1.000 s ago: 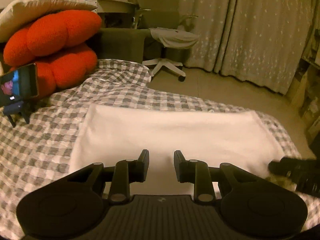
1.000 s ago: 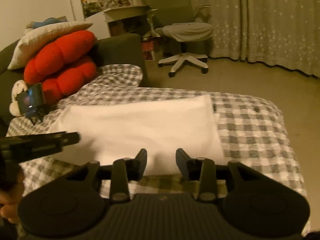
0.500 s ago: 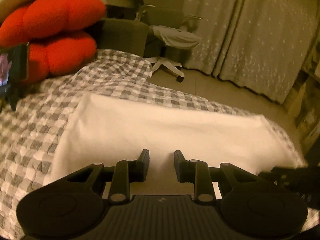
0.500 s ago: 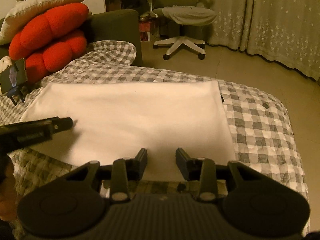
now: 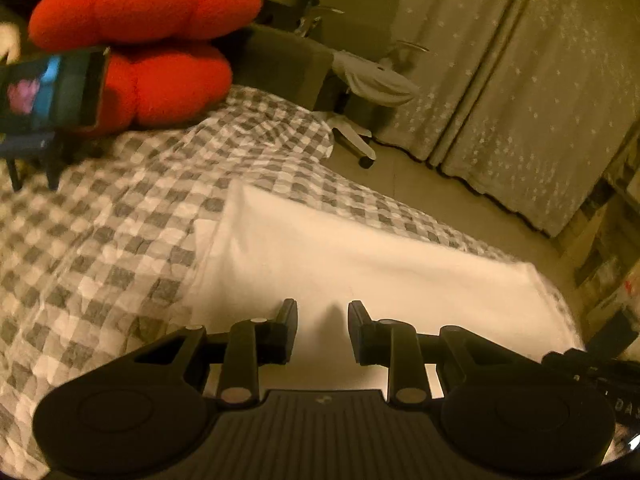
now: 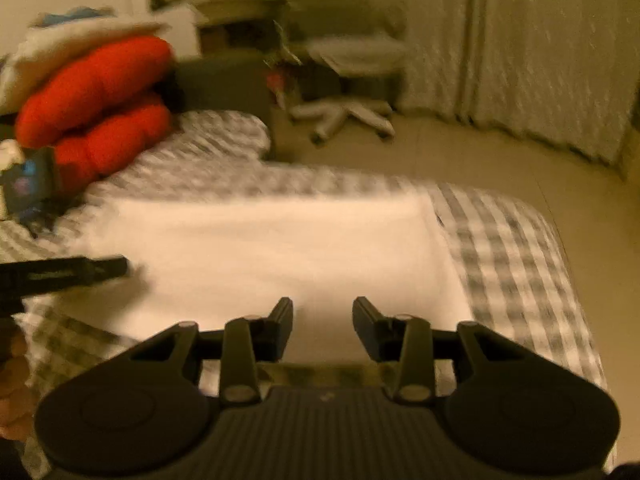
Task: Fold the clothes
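white garment: soft, light, limp, flat mid-frame on checkered bed | hold: near edge, lower frame | left claw, right claw: both parted, empty

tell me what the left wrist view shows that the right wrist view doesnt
Only the left wrist view: the right gripper's black body poking in at the lower right, and sharp checks on the bedspread. Only the right wrist view: the left gripper's fingers over the white cloth's left part, and a pale pillow atop the red cushion. Both: the white cloth, red cushion, phone, office chair and curtains.
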Demonstrator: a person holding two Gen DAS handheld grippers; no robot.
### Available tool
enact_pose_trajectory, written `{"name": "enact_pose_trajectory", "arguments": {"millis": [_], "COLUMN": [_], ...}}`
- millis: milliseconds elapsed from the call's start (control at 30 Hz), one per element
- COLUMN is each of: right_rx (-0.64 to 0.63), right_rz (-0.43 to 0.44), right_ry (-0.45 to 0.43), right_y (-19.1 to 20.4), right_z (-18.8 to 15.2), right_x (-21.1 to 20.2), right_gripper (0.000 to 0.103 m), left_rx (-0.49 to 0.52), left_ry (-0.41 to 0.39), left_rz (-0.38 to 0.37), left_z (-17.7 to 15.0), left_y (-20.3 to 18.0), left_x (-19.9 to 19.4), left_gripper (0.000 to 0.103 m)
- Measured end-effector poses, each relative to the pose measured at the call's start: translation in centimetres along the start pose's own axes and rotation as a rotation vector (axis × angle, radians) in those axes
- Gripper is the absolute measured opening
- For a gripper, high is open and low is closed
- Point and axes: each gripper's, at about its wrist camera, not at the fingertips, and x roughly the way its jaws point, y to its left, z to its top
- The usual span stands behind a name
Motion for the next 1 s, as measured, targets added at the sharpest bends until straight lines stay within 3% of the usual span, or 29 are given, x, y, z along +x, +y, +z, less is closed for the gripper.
{"name": "enact_pose_trajectory", "arguments": {"millis": [133,233,333,367,567,700,867,1000], "right_rx": [-0.020,-0.069,-0.053,-0.059,-0.118,-0.114,-0.109,-0.110], "right_rz": [0.034,0.064,0.090,0.089,0.105,0.109,0.132,0.167], "right_ry": [0.047,0.024,0.063,0.083,0.069,0.051,0.034,0.013], "right_y": [1.0,2.0,1.8,1.8,2.0,1.5,1.9,3.4], "right_z": [0.2,0.8,0.7,0.4,0.2,0.5,1.2,2.1], "right_x": [1.8,2.5,4.2,5.0,6.0,6.3,6.9,7.8], "right_gripper": [0.042,0.037,0.019,0.017,0.017,0.017,0.017,0.018], "left_rx": [0.007,-0.015,-0.017,-0.004,0.074,0.033,-0.107,-0.104], "left_ry": [0.006,0.004,-0.006,-0.007,-0.012,-0.003,0.032,0.036], "left_rz": [0.008,0.009,0.023,0.030,0.067,0.052,-0.026,-0.024], "left_z": [-0.1,0.3,0.6,0.6,0.5,1.3,2.1,2.2], "left_y": [0.2,0.5,0.5,0.4,-0.3,0.3,2.7,2.7], "left_x": [0.5,0.7,1.0,1.2,1.8,1.6,0.9,1.1], "left_gripper": [0.026,0.026,0.026,0.026,0.026,0.026,0.026,0.026]}}
